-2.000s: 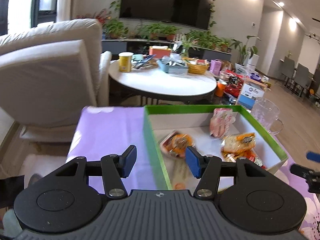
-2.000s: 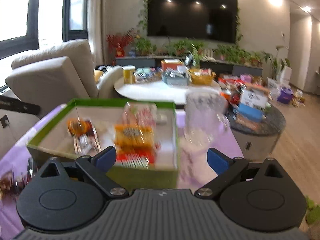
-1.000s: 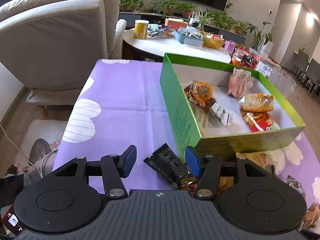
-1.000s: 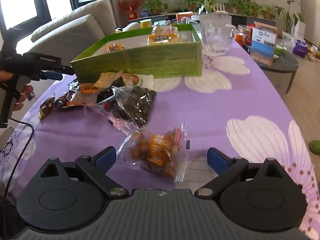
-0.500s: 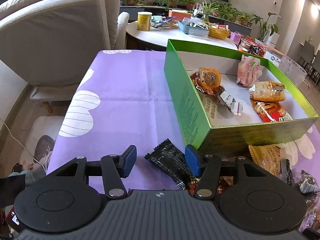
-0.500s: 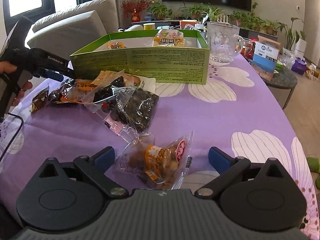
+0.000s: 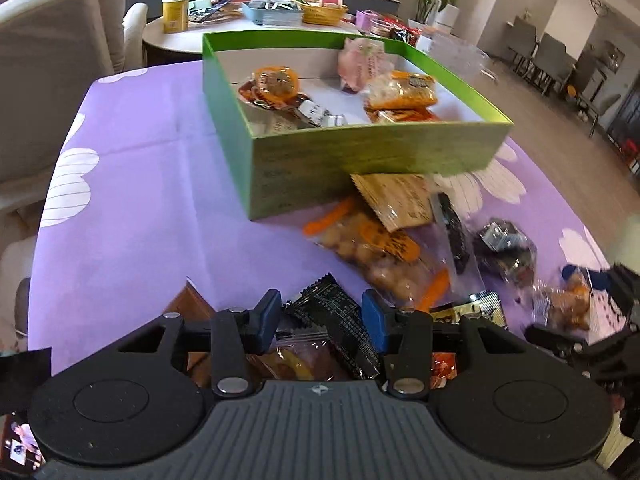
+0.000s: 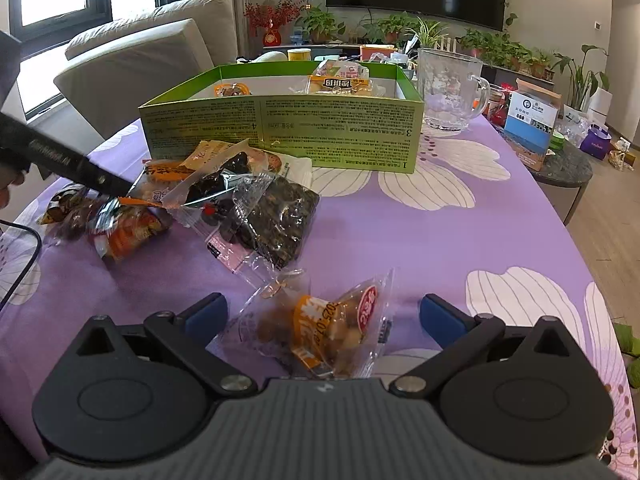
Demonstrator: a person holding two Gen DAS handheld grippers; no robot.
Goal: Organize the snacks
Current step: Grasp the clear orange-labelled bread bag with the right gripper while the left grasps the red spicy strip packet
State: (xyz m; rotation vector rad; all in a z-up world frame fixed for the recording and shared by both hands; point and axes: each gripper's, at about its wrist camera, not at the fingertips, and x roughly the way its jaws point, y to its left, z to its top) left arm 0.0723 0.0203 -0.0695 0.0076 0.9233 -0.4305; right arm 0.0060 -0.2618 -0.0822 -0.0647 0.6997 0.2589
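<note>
The black snack wrapper (image 7: 340,320) lies at the near edge of the snack pile on the purple floral tablecloth (image 7: 132,184), short of the green box (image 7: 360,160). In the left wrist view it sits between the blue pads of the left gripper (image 7: 321,315); the jaws are closing around it, with a gap visible on each side – no pad presses on it. An orange-toned packet (image 7: 296,360) lies under the wrapper, close to the gripper body.

The clear nut packet (image 8: 332,328) lies on the cloth in front of the pile, apart from the other snacks. In the right wrist view it sits between the fingers of the right gripper (image 8: 322,314), which are spread wide; neither pad touches it.

View differences:
- The left wrist view looks down into the box and shows several packets (image 7: 400,88) already inside it; it also shows a bag of round nuts (image 7: 376,256) and a tan packet (image 7: 396,196) against the box's near wall.
- The right wrist view shows the box from its printed long wall (image 8: 280,132) – only the tops of its contents are seen. It alone shows a glass mug (image 8: 450,88) just beside the box, a clear bag of dark snacks (image 8: 276,216) in the pile, and the left tool's black arm (image 8: 60,160) reaching over the pile from the left edge.
</note>
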